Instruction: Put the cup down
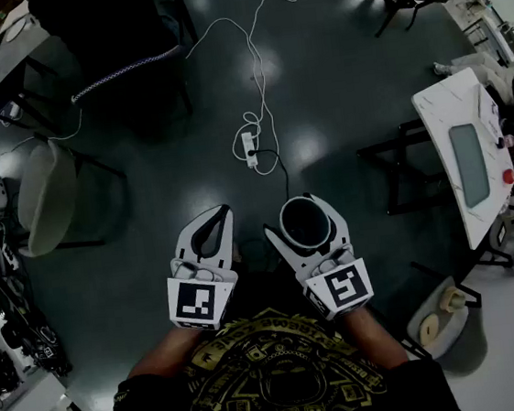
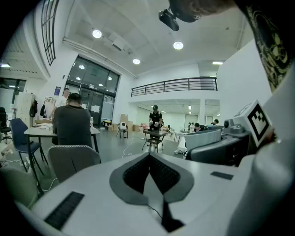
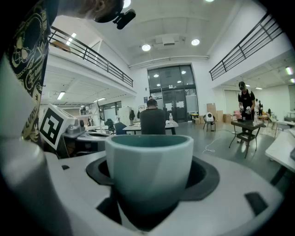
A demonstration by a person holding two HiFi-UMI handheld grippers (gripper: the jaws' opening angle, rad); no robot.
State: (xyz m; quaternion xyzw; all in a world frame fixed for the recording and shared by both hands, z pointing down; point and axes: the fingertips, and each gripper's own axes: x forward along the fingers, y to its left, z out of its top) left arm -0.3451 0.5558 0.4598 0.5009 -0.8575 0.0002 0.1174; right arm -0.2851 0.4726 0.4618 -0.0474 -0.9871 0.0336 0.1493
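A pale teal cup (image 3: 150,170) stands upright between the jaws of my right gripper (image 3: 150,184), which is shut on its sides. From the head view the cup (image 1: 302,221) shows its dark inside and white rim, held in the right gripper (image 1: 307,226) above the dark floor. My left gripper (image 1: 211,222) is beside it at the left, its tips touching and nothing in it. In the left gripper view the jaws of that gripper (image 2: 149,156) meet at the tip.
A white power strip (image 1: 250,148) with a long cable lies on the floor ahead. A white table (image 1: 466,150) stands at the right, a chair (image 1: 46,194) at the left. People sit and stand at tables (image 3: 152,126) far off in the hall.
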